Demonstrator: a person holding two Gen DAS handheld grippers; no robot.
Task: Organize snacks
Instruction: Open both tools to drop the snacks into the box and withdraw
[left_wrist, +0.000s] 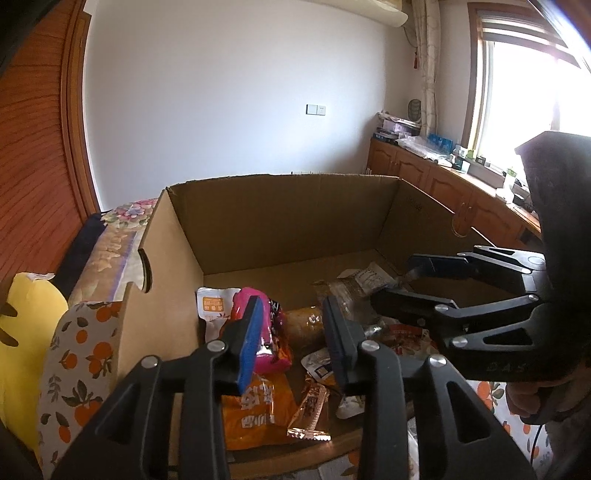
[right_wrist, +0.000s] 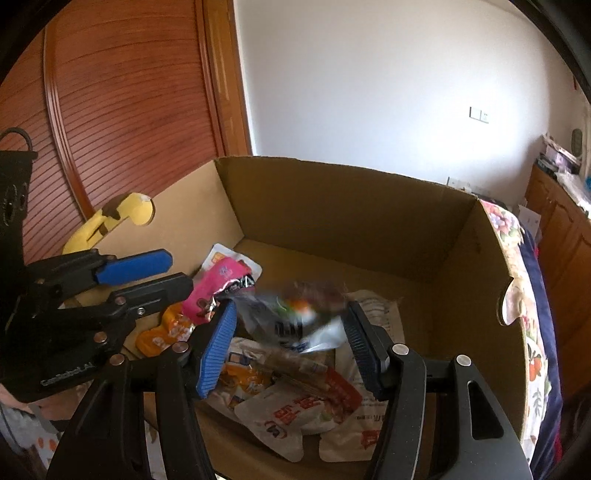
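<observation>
Snack packets (right_wrist: 291, 402) heaped in the cardboard box (left_wrist: 280, 218) on the bed, cabinets (left_wrist: 439, 177) to its right.

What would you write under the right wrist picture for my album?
Open right gripper over a brown cardboard box of snack packets, a blurred clear packet between its fingers, with the open left gripper alongside.

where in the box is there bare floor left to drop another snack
Bare cardboard runs along the far wall of the cardboard box and into its far corners, behind the pink packet and the clear bag. The near half is crowded with overlapping packets, such as the orange packet, under both open grippers.
</observation>
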